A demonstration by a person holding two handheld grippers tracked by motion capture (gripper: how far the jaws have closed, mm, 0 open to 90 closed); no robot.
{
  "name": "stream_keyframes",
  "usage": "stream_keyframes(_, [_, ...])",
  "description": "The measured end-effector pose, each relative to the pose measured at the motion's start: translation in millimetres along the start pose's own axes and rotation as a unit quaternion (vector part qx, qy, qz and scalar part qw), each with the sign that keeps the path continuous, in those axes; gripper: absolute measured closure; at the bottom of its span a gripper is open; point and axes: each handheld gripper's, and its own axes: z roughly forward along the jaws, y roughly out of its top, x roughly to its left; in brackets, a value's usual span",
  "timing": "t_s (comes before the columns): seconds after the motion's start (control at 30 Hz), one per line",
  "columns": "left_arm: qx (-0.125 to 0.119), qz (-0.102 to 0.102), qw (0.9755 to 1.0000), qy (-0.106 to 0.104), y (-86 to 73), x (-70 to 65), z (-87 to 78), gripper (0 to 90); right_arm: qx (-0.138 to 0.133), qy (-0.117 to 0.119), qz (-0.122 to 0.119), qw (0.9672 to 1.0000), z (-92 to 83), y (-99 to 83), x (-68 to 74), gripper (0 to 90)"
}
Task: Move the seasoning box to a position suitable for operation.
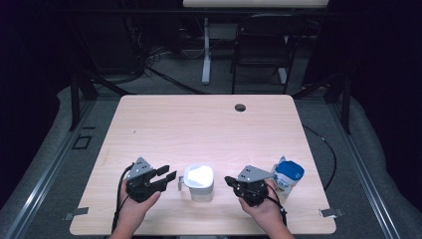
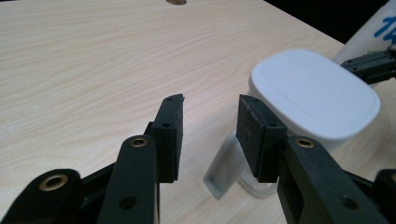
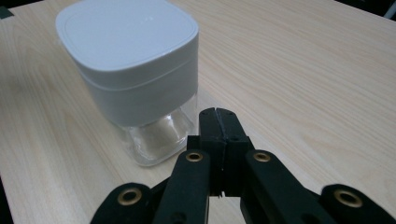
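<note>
Now my left gripper [image 2: 210, 121] hangs with jaws wide and empty beside the jar [image 1: 199, 183] mid-counter [image 1: 199, 124], my right gripper [image 3: 218, 122] waits pinched shut, so next I'd likely close the left on its handle [image 2: 224, 168].

Bright overhead light; dark surroundings; slight blur.
</note>
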Motion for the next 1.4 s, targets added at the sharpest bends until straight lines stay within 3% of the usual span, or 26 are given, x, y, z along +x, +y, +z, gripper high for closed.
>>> stream_keyframes(0.17, [0.002, 0.006, 1.0000, -0.001, 11.8, -0.3, 6.2, 65.0, 0.000, 0.004, 0.009, 0.9999, 3.7, 9.1, -4.1, 90.0])
stream_keyframes(0.33, [-0.002, 0.001, 0.9996, -0.028, 22.9, 1.4, 6.3, 69.0, -0.004, 0.004, -0.003, 1.0000, 3.1, 15.4, 0.8, 90.0])
stream_keyframes(0.43, [0.006, 0.011, 0.9995, -0.027, 30.3, 2.0, 4.2, 73.1, -0.003, 0.006, -0.009, 0.9999, 1.6, 16.6, 3.3, 90.0])
stream_keyframes(0.6, [0.014, 0.007, 0.9989, -0.043, 36.9, 3.6, 4.4, 81.9, -0.009, 0.014, -0.004, 0.9999, -1.2, 18.8, 2.3, 90.0])
stream_keyframes(0.73, [0.022, 0.018, 0.9978, -0.060, 38.8, -4.6, 5.0, 90.0, -0.014, 0.014, 0.000, 0.9998, -4.7, 19.9, 0.9, 90.0])
stream_keyframes(0.8, [0.022, 0.021, 0.9979, -0.057, 38.2, -7.2, 5.0, 90.0, -0.014, 0.014, 0.002, 0.9998, -5.1, 20.1, 0.8, 90.0])
stream_keyframes(0.9, [0.038, 0.042, 0.9972, -0.049, 35.8, -12.6, 6.1, 90.0, -0.015, 0.012, 0.005, 0.9998, -6.2, 20.0, 0.2, 90.0])
stream_keyframes(1.13, [0.038, 0.040, 0.9971, -0.053, 33.5, -15.8, 7.9, 90.0, -0.009, 0.013, 0.006, 0.9999, -4.2, 17.1, 0.4, 90.0])
stream_keyframes(1.4, [0.050, 0.057, 0.9951, -0.064, 33.3, -22.6, 11.7, 90.0, -0.007, 0.016, 0.009, 0.9998, -5.5, 11.9, 0.3, 90.0])
